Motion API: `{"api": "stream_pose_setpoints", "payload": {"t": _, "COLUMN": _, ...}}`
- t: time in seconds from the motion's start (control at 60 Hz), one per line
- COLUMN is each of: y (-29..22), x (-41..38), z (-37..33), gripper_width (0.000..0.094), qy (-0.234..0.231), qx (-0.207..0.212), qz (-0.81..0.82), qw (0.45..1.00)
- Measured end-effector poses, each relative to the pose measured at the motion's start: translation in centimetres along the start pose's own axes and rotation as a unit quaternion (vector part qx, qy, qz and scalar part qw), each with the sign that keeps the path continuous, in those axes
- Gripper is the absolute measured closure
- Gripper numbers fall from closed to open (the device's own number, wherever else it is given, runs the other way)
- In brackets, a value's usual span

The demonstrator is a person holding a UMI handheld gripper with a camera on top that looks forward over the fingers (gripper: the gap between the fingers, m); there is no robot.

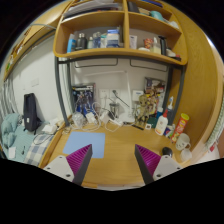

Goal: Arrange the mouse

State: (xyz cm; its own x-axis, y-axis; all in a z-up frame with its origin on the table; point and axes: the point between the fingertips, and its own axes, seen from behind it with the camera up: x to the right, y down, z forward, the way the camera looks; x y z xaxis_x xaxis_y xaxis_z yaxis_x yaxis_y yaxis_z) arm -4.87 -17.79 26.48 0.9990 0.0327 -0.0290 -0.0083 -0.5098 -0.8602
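Note:
My gripper is open and empty above a wooden desk. Its two fingers, with magenta pads, stand wide apart with only bare desk between them. A light blue mouse mat lies flat on the desk just ahead of the left finger. I see no mouse in this view.
Bottles and small containers stand at the back right of the desk, with a plant behind them. Cables and small clutter line the wall. A dark object stands at the left. A wooden shelf with bottles hangs above.

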Motion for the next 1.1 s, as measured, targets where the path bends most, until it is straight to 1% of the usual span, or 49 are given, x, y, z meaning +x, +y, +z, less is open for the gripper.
{"api": "stream_pose_setpoints", "payload": {"t": 0.067, "y": 1.4, "x": 1.8, "z": 0.9, "gripper_width": 0.0072, "qy": 0.011, "qx": -0.008, "qz": 0.013, "qw": 1.000}}
{"api": "stream_pose_setpoints", "payload": {"t": 0.133, "y": 2.6, "x": 4.1, "z": 1.1, "gripper_width": 0.0076, "qy": 0.033, "qx": -0.010, "qz": 0.023, "qw": 0.999}}
{"api": "stream_pose_setpoints", "payload": {"t": 0.267, "y": 6.3, "x": 11.7, "z": 3.6, "gripper_width": 0.0073, "qy": 0.076, "qx": -0.011, "qz": 0.020, "qw": 0.997}}
{"api": "stream_pose_setpoints", "payload": {"t": 0.367, "y": 9.5, "x": 18.0, "z": 4.7, "gripper_width": 0.0072, "qy": 0.115, "qx": -0.030, "qz": 0.021, "qw": 0.993}}
{"api": "stream_pose_setpoints", "payload": {"t": 0.467, "y": 12.1, "x": 23.0, "z": 6.6, "gripper_width": 0.0071, "qy": 0.134, "qx": -0.052, "qz": 0.034, "qw": 0.989}}
{"api": "stream_pose_setpoints", "payload": {"t": 0.583, "y": 13.8, "x": 27.3, "z": 10.0, "gripper_width": 0.0076, "qy": 0.136, "qx": -0.069, "qz": 0.038, "qw": 0.988}}
{"api": "stream_pose_setpoints", "payload": {"t": 0.9, "y": 16.3, "x": 34.2, "z": 20.9, "gripper_width": 0.0088, "qy": 0.109, "qx": -0.115, "qz": 0.038, "qw": 0.987}}
{"api": "stream_pose_setpoints", "payload": {"t": 0.967, "y": 16.9, "x": 35.2, "z": 22.4, "gripper_width": 0.0116, "qy": 0.105, "qx": -0.126, "qz": 0.045, "qw": 0.985}}
{"api": "stream_pose_setpoints", "payload": {"t": 1.033, "y": 17.4, "x": 35.8, "z": 23.4, "gripper_width": 0.0199, "qy": 0.104, "qx": -0.130, "qz": 0.054, "qw": 0.985}}
{"api": "stream_pose_setpoints", "payload": {"t": 1.05, "y": 17.6, "x": 35.7, "z": 23.7, "gripper_width": 0.0225, "qy": 0.101, "qx": -0.132, "qz": 0.056, "qw": 0.984}}
{"api": "stream_pose_setpoints", "payload": {"t": 1.067, "y": 17.7, "x": 35.8, "z": 23.9, "gripper_width": 0.0278, "qy": 0.095, "qx": -0.137, "qz": 0.060, "qw": 0.984}}
{"api": "stream_pose_setpoints", "payload": {"t": 1.083, "y": 17.6, "x": 35.5, "z": 24.1, "gripper_width": 0.0337, "qy": 0.090, "qx": -0.131, "qz": 0.065, "qw": 0.985}}
{"api": "stream_pose_setpoints", "payload": {"t": 1.1, "y": 17.6, "x": 35.4, "z": 24.2, "gripper_width": 0.0367, "qy": 0.089, "qx": -0.128, "qz": 0.071, "qw": 0.985}}
